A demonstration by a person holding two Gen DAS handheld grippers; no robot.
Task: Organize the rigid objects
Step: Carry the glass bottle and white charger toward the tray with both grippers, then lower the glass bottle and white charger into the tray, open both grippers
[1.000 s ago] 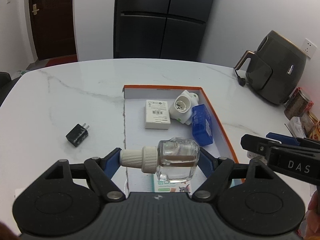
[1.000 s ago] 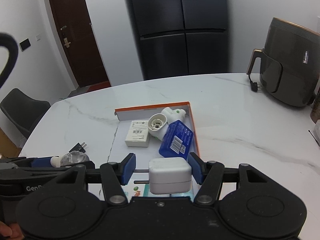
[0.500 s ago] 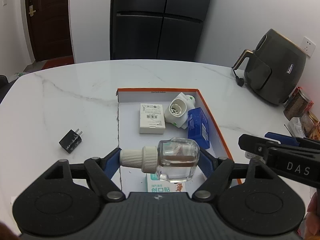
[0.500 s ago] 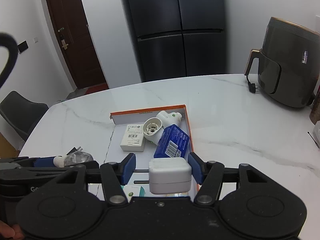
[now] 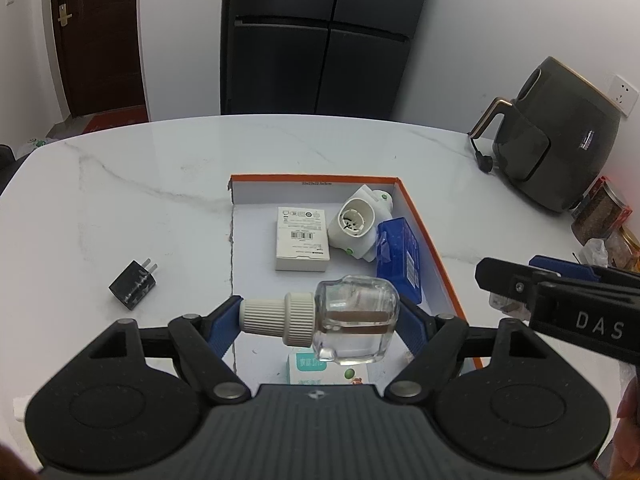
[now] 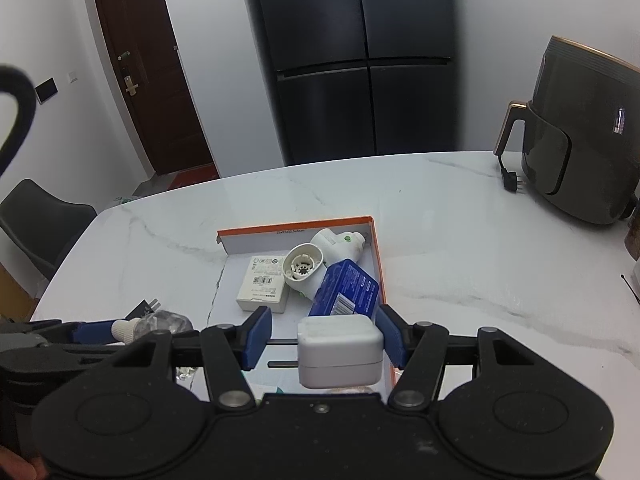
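Already we see several items in the box (image 5: 430,240); the left hand-held gripper (image 5: 320,320) pinches a bottle (image 5: 354,322), the right hand-held gripper (image 6: 322,340) a white adapter (image 6: 340,350), both above it; a plug (image 5: 134,284) remains on the table (image 5: 140,184).

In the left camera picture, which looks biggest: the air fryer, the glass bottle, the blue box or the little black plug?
1. air fryer
2. glass bottle, though it is closest to the camera
3. blue box
4. black plug

A clear bottle (image 5: 356,320) with ribbed white cap lies sideways, held above the orange-rimmed box (image 5: 424,216).
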